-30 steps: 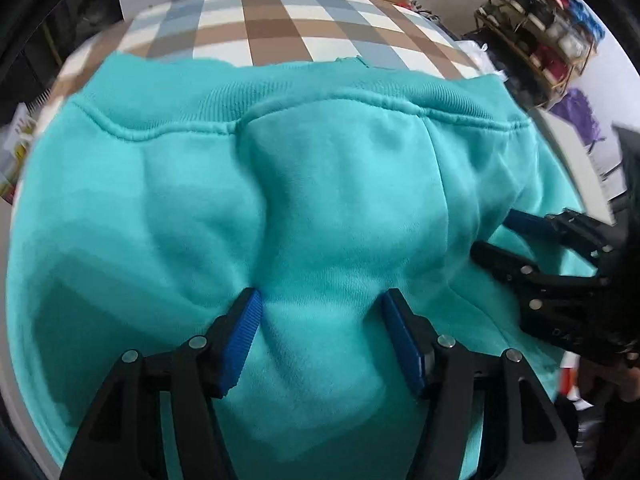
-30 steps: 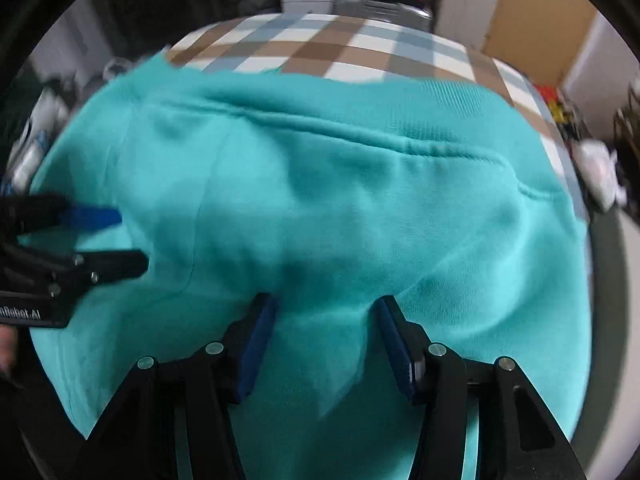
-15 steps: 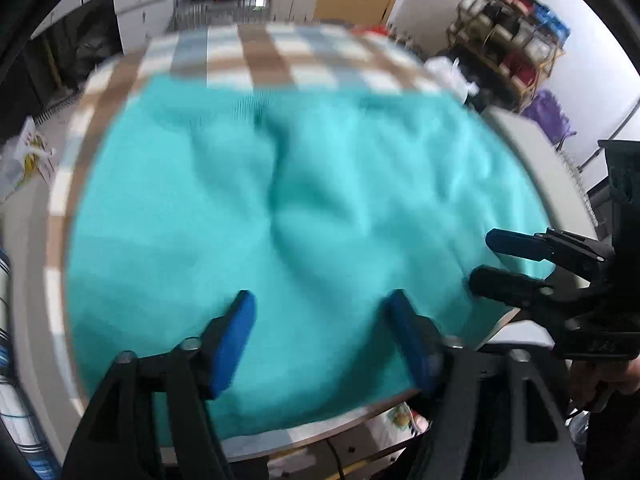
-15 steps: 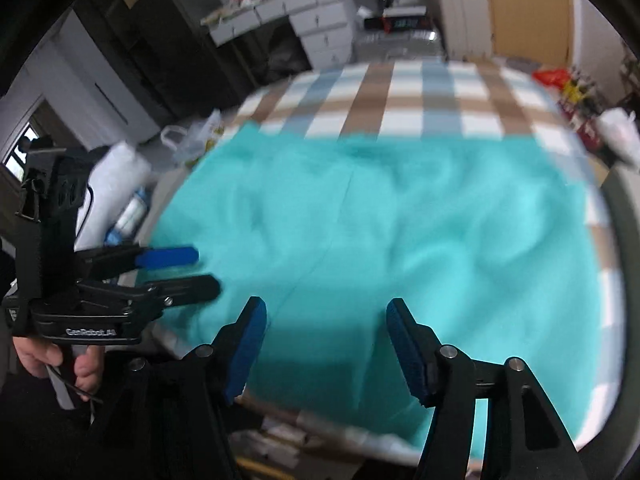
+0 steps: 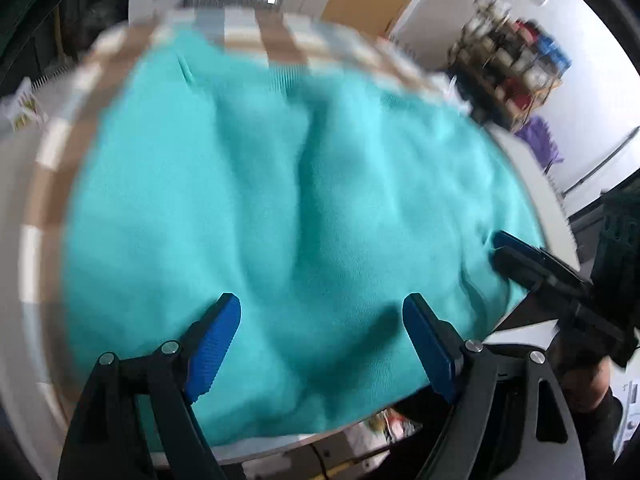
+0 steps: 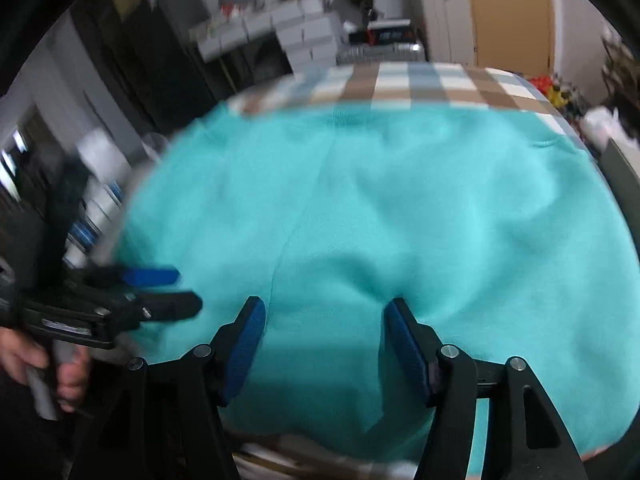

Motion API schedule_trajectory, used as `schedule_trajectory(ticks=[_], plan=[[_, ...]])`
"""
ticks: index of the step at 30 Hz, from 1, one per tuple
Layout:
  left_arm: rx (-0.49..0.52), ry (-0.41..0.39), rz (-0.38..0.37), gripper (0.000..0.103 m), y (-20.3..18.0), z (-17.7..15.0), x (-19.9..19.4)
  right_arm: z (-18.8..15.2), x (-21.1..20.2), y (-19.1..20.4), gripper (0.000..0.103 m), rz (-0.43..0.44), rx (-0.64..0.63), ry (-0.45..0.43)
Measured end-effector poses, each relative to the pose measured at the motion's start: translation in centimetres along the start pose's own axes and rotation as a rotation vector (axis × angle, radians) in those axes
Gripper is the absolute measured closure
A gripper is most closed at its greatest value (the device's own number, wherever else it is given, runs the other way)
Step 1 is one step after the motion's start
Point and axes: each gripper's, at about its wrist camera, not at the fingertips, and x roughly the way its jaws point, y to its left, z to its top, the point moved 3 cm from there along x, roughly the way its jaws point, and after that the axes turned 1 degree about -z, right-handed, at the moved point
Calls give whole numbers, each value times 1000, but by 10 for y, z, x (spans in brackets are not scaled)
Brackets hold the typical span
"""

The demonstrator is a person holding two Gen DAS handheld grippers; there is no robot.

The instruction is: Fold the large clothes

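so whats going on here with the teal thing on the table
A person is folding a large teal garment on a table covered with a checked cloth, using a handheld gripper in each hand. Right now neither one grips it. The left gripper has its jaws opening, with the fabric lying below the blue pads rather than pinched. The right gripper also stands open above the near edge. The garment lies spread out and rumpled, apparently just let go.
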Motion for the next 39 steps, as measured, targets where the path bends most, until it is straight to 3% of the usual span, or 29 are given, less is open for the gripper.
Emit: schedule_trajectory(ticks=[2,3,5,7,9,12,15,17,20,23,26,29,31,34,37,39], plan=[[26,-66,59,22,8,2,-12,2,-29,-21,30,-8,70,-72],[29,-56,103,22,16,3,-8,3,-39,-30,25,-32,91,-87],[-7,5,113,22,35,3,15,3,-49,-58,6,-130,166,-86],[-22,19,115,23,42,-1,32,-2,-40,-91,7,-222,262,-6],[34,4,152,23,33,-2,36,-12,-20,-107,6,-201,314,76],[52,29,181,23,23,4,35,-3,-8,-89,1,-289,204,125],[-29,22,101,23,20,22,18,10,-5,-63,3,-266,141,123],[-52,-18,56,22,17,40,3,29,-15,-46,4,-204,122,27],[-20,-66,104,22,6,71,-1,51,-37,-27,1,-170,107,-161],[-2,-17,146,22,-2,99,28,72,-39,-19,0,-109,122,-296],[47,51,194,22,-11,118,66,79,-25,-26,0,-23,180,-344],[8,93,180,22,2,119,89,70,-29,-39,0,37,261,-470],[-27,64,180,22,14,109,85,71,-40,-42,0,105,282,-506],[-18,13,158,18,20,101,77,70,-63,-36,0,68,216,-651],[4,31,171,13,22,100,83,72,-70,-22,0,43,117,-722],[29,46,194,11,20,101,87,73,-69,-14,0,32,85,-721]])
